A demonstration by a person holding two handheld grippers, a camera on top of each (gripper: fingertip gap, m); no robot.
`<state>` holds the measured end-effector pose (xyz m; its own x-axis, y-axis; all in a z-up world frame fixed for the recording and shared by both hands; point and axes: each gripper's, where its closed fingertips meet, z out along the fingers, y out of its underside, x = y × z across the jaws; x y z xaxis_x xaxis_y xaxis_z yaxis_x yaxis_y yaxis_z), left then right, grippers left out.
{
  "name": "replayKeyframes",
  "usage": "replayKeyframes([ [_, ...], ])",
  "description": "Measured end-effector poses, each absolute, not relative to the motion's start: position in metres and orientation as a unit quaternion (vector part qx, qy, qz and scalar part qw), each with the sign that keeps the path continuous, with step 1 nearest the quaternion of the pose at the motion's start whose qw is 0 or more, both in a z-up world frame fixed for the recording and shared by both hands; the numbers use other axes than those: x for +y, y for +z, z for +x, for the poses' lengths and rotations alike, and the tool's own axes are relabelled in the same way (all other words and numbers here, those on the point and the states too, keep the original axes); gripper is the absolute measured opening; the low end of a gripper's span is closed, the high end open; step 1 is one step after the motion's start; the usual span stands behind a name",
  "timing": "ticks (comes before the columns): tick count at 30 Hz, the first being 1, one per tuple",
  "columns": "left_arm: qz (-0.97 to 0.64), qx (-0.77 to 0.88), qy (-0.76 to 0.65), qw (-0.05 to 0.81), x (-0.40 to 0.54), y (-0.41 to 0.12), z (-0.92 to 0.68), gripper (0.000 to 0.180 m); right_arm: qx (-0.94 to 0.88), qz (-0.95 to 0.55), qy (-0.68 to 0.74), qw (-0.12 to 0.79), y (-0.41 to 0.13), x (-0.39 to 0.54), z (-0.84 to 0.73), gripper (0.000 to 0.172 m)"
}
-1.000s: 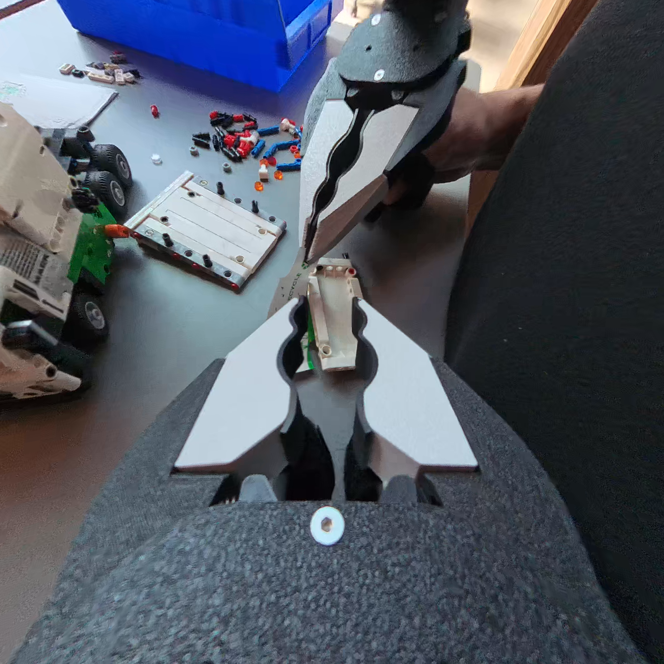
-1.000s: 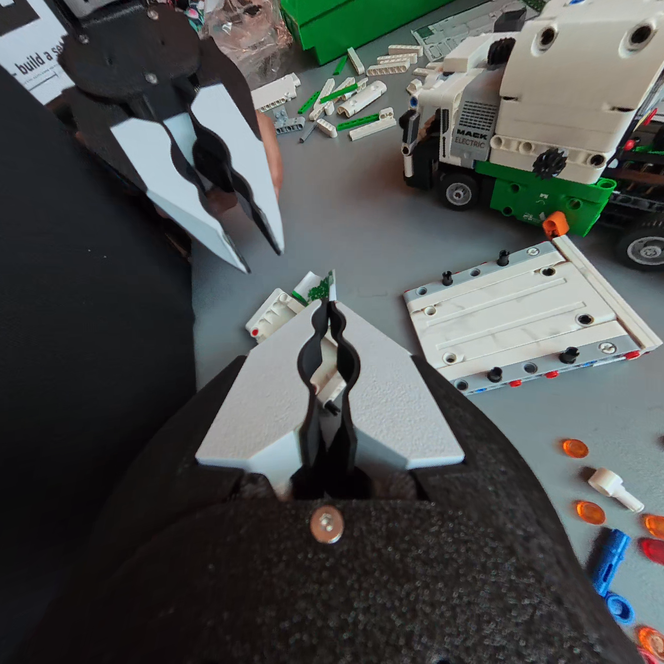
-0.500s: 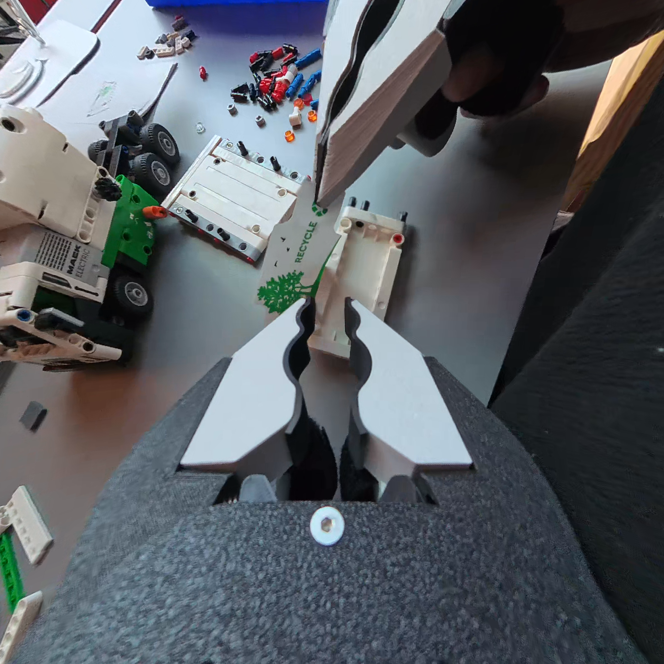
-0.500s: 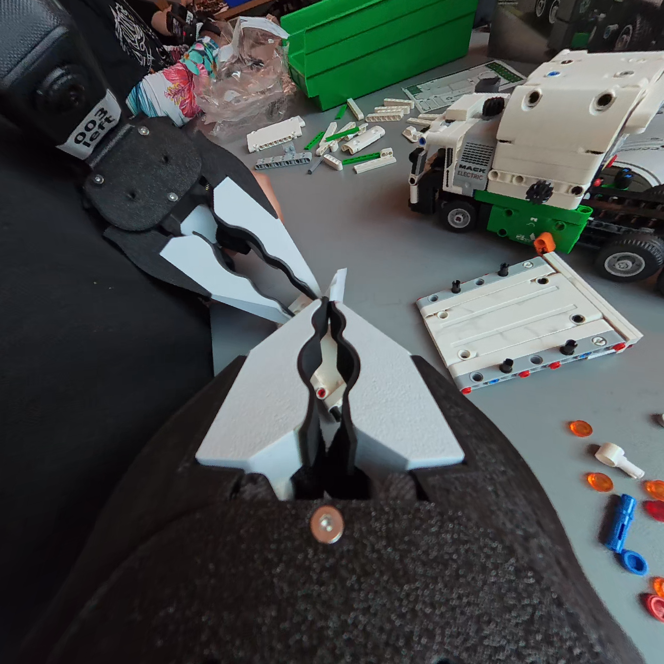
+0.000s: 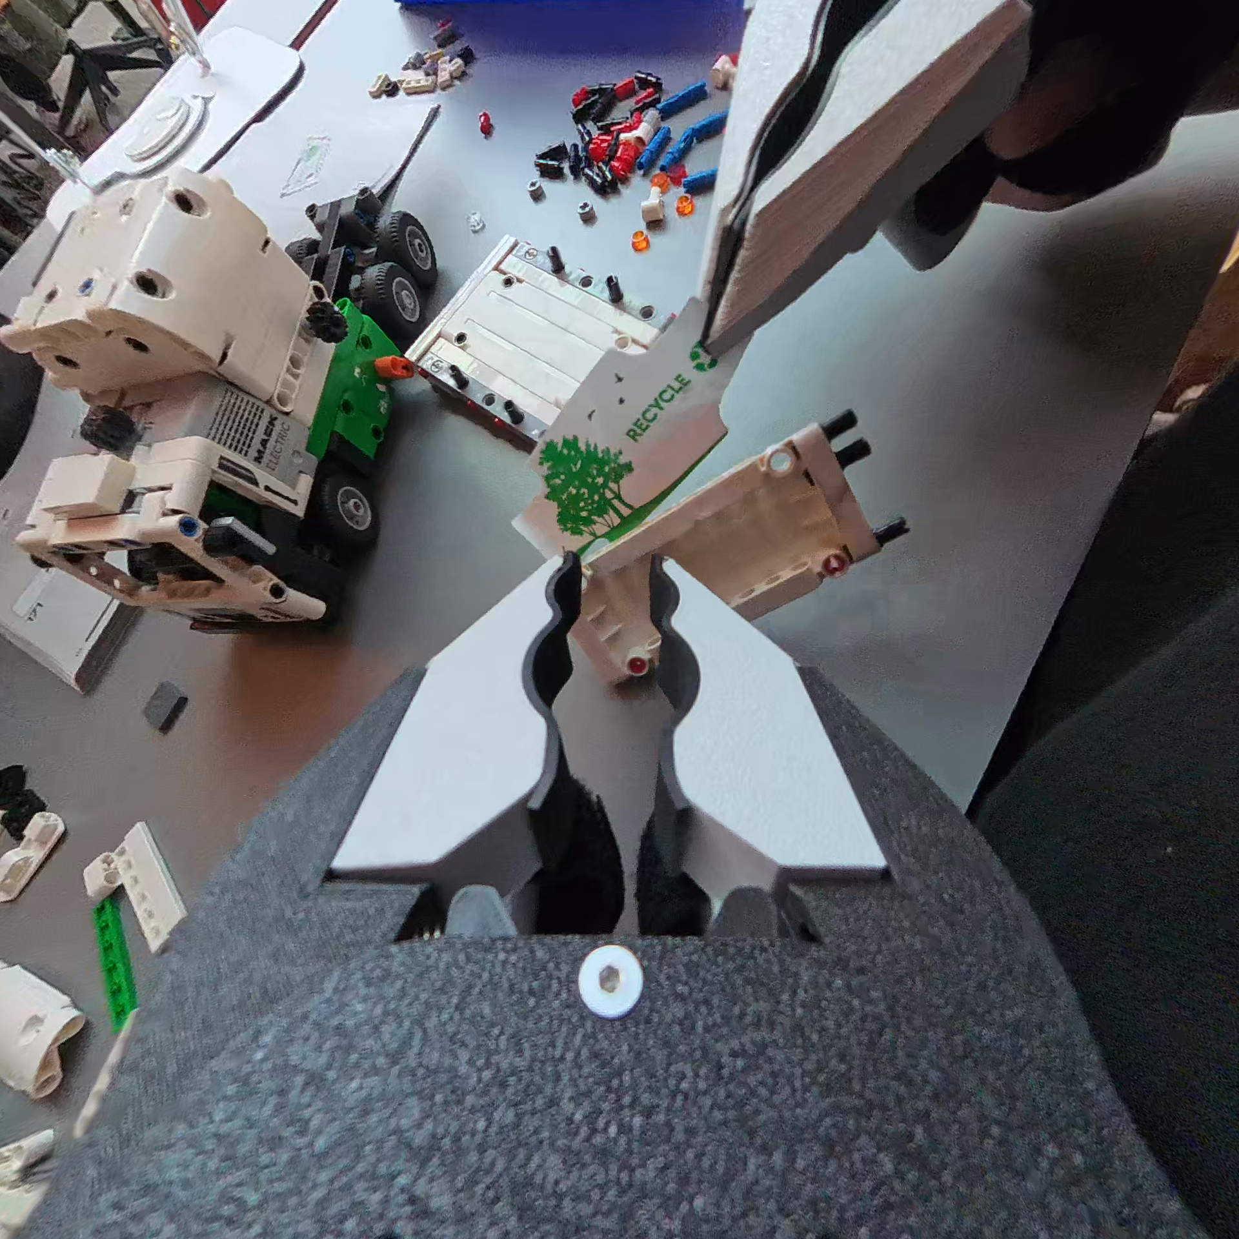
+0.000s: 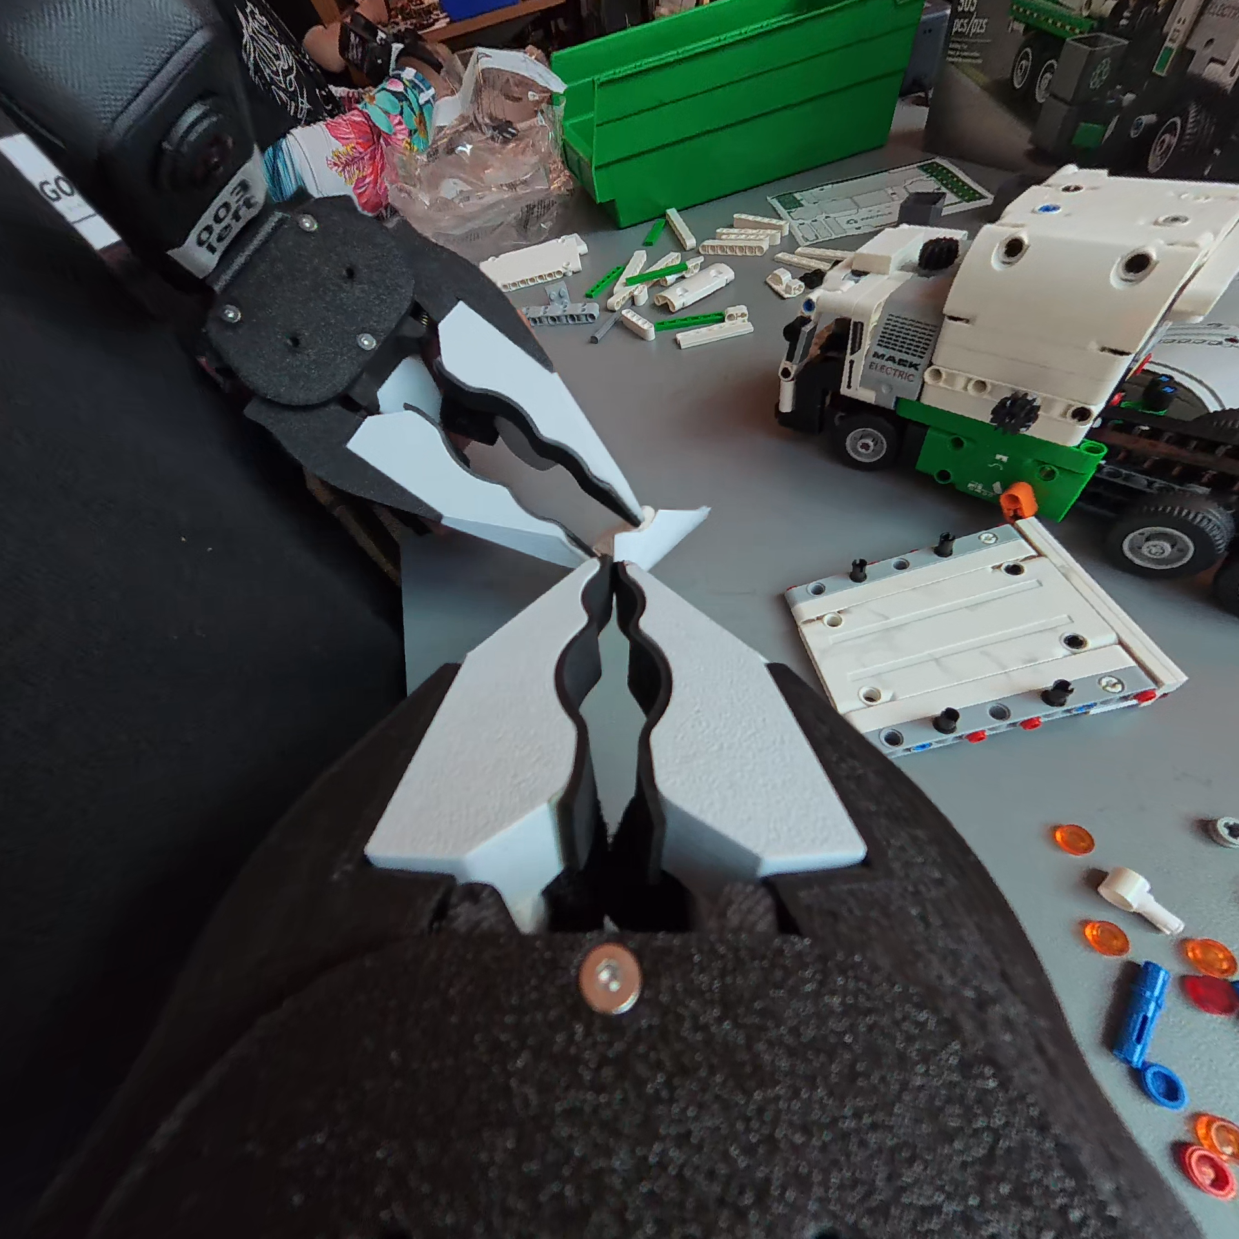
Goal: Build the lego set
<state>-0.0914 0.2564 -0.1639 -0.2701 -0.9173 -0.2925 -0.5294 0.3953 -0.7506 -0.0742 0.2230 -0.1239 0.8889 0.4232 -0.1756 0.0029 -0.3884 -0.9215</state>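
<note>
Okay, my left tongs (image 5: 613, 583) sit partly open, pads pressed on the end of a cream plastic building panel with black pins (image 5: 751, 529), held tilted above the grey counter (image 5: 938, 416). Just beside it, a white sticker sheet with green tree print (image 5: 623, 429) is pinched at its corner by my right tongs (image 6: 611, 566), fully closed. White-and-green toy truck (image 5: 201, 375) stands far left.

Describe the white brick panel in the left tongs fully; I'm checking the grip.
The white panel looks like hard plastic, ribbed on its hollow side, with black pins at its far end and red pins at two corners. It is lifted off the table and tilted. The left tongs grip its near end. A printed sticker sheet peels from its far face, its corner pinched by the right tongs.
</note>
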Motion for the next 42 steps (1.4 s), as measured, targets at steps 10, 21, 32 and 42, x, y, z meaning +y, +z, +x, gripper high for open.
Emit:
replayKeyframes([
  [10, -0.56, 0.685, -0.392, 0.253, 0.263, -0.161, -0.089, 0.041, -0.16, -0.799, 0.174, 0.553, -0.108, 0.229, -0.075, 0.0],
  [21, -0.55, 0.689, -0.425, 0.206, 0.254, -0.167, -0.083, 0.026, -0.171, -0.802, 0.154, 0.551, -0.101, 0.231, -0.073, 0.0],
  [32, -0.5, 0.738, -0.396, 0.22, 0.25, -0.174, -0.081, 0.007, -0.169, -0.803, 0.163, 0.548, -0.101, 0.228, -0.075, 0.0],
  [42, -0.475, 0.757, -0.34, 0.291, 0.275, -0.171, -0.078, 0.007, -0.157, -0.776, 0.197, 0.578, -0.079, 0.202, -0.076, 0.0],
])
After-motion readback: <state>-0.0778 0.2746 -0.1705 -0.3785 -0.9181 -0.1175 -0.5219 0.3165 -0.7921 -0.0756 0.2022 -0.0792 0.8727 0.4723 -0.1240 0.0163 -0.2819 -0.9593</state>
